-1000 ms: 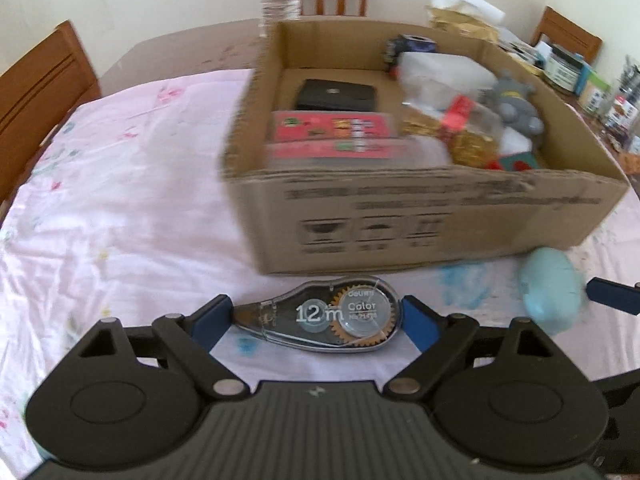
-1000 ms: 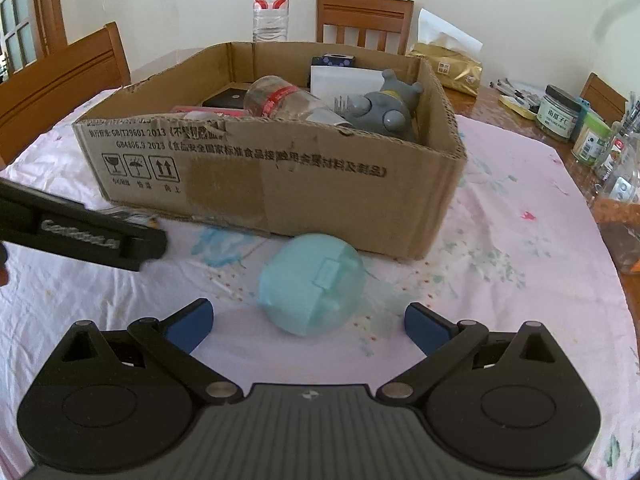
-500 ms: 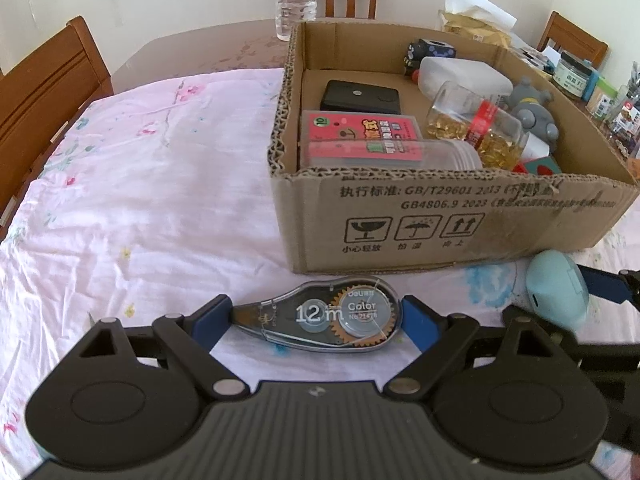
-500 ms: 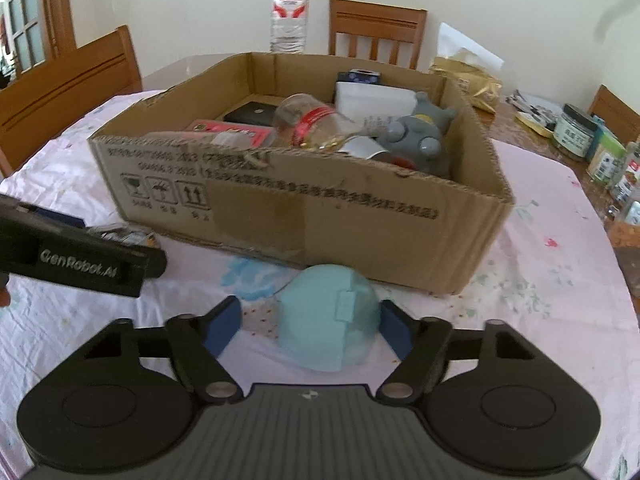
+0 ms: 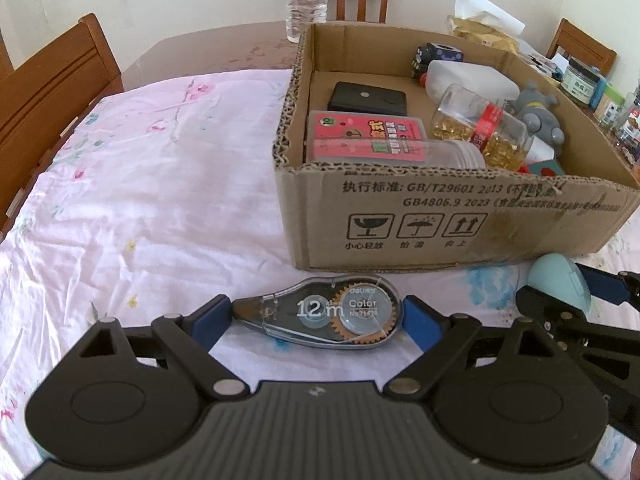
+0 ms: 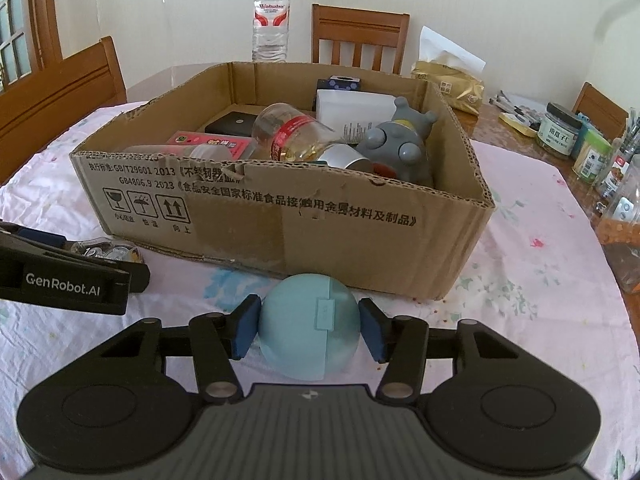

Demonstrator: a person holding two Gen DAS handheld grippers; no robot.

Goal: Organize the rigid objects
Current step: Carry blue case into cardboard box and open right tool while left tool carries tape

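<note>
My left gripper (image 5: 318, 318) is shut on a clear correction tape dispenser (image 5: 324, 312) marked "12 m", lengthwise between its blue pads, just above the pink tablecloth in front of the cardboard box (image 5: 440, 220). My right gripper (image 6: 308, 330) has closed on a round light-blue case (image 6: 308, 328), blue pads touching both its sides, in front of the box (image 6: 320, 224). The case also shows in the left wrist view (image 5: 560, 286). The left gripper's side shows in the right wrist view (image 6: 68, 276).
The box holds a black case (image 5: 368, 100), a red pack (image 5: 364, 132), a jar of yellow capsules (image 6: 296, 136), a grey toy (image 6: 400, 148) and a white container (image 6: 356, 108). A water bottle (image 6: 270, 12), chairs and jars (image 6: 560, 130) stand around the table.
My right gripper moved forward around the light-blue case and closed onto it. My left gripper kept hold of the tape dispenser and shifted left relative to the box.
</note>
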